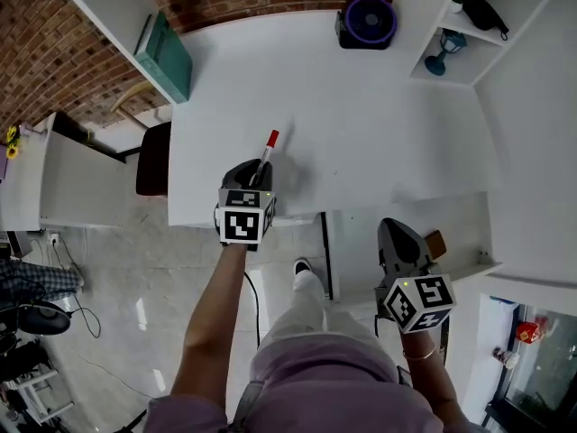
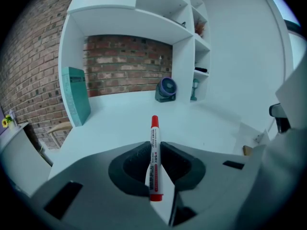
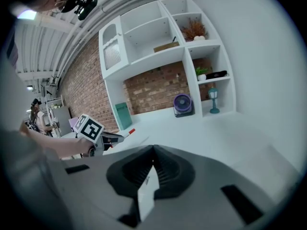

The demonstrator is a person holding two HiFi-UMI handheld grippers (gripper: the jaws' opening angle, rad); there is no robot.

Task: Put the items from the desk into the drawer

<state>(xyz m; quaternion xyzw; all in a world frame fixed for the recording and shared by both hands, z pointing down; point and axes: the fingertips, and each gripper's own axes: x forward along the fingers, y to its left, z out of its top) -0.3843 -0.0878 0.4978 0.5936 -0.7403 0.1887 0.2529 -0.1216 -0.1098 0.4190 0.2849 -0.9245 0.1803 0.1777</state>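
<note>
Starting with the head view. Looking steeply down on a white table (image 1: 388, 124). Spotting the left claw (image 1: 259, 175) over the table's near edge, clenched on a marker (image 1: 268, 152), red cap aimed away toward the table's middle. Finding the right claw (image 1: 399, 239) lower right, off the table, above what looks like a white drawer (image 1: 356, 242) pulled out below the table edge, a small brown thing (image 1: 436, 242) just beside the claw. Noting a purple fan (image 1: 368, 19) at the back and a teal book (image 1: 168, 57) upright at the back left.

Switching to the left gripper view. Confirming the grasp: both jaws pressed against the marker's white barrel, red cap out front, red butt end toward the camera, all held over the table. Seeing book to the left, fan straight ahead by the shelves.

Over to the right gripper view. Reading the right claw as clenched, jaws together, nothing between them. Catching the left claw with its marker off to the left, plus fan and a small blue lamp (image 3: 213, 99) against the shelves behind.
</note>
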